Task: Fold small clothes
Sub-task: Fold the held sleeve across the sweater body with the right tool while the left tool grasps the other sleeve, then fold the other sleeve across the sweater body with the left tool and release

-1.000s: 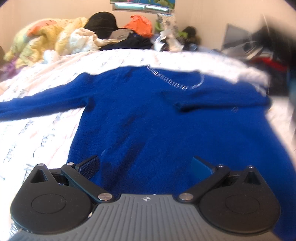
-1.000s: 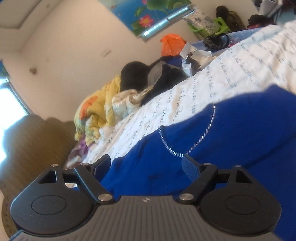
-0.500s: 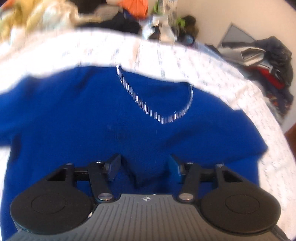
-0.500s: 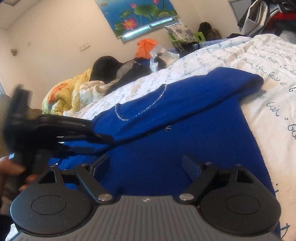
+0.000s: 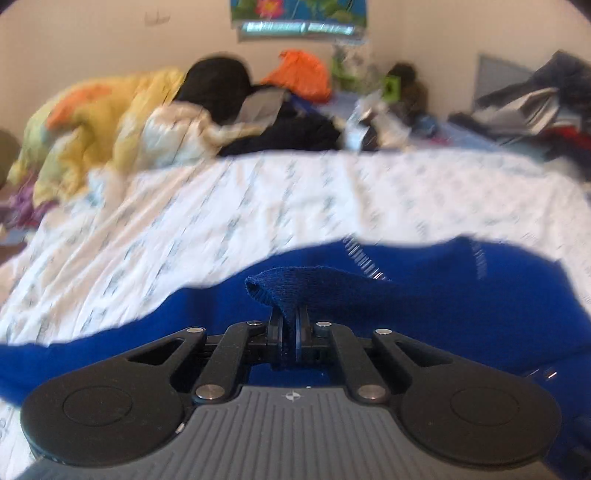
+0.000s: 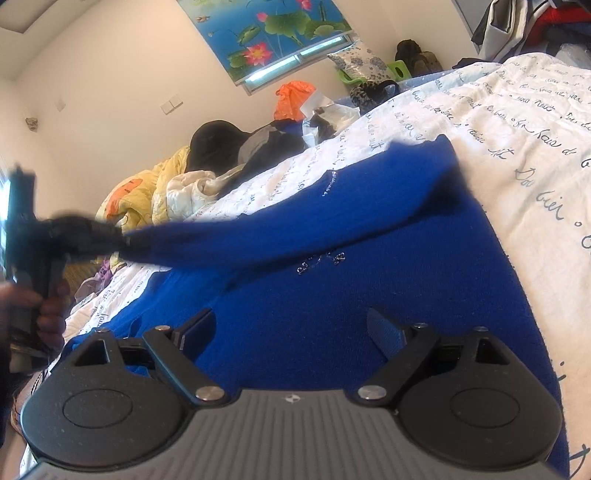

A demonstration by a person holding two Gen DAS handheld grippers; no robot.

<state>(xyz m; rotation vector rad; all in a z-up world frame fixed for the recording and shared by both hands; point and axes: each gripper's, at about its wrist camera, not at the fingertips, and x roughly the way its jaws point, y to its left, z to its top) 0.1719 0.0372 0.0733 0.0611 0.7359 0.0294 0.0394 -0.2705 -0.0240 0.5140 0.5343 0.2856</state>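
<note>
A small blue sweater (image 6: 332,295) with a sparkly neckline lies on the white printed bedsheet (image 6: 535,122). My left gripper (image 5: 291,332) is shut on the cuff of its folded sleeve (image 5: 295,286) and holds it lifted above the sweater body (image 5: 443,314). In the right wrist view the left gripper (image 6: 118,240) shows at the left, blurred, with the sleeve (image 6: 295,229) stretched across the chest. My right gripper (image 6: 291,328) is open and empty, low over the sweater's lower part.
A pile of clothes and bedding (image 5: 147,122) lies along the far side of the bed, with an orange bag (image 5: 299,74) and black garments. More clothes (image 5: 535,107) are heaped at the right. A lotus picture (image 6: 273,33) hangs on the wall.
My left gripper has shut on the sleeve cuff and pulled it up and to the left. The right gripper stays open and has moved a little closer over the sweater.
</note>
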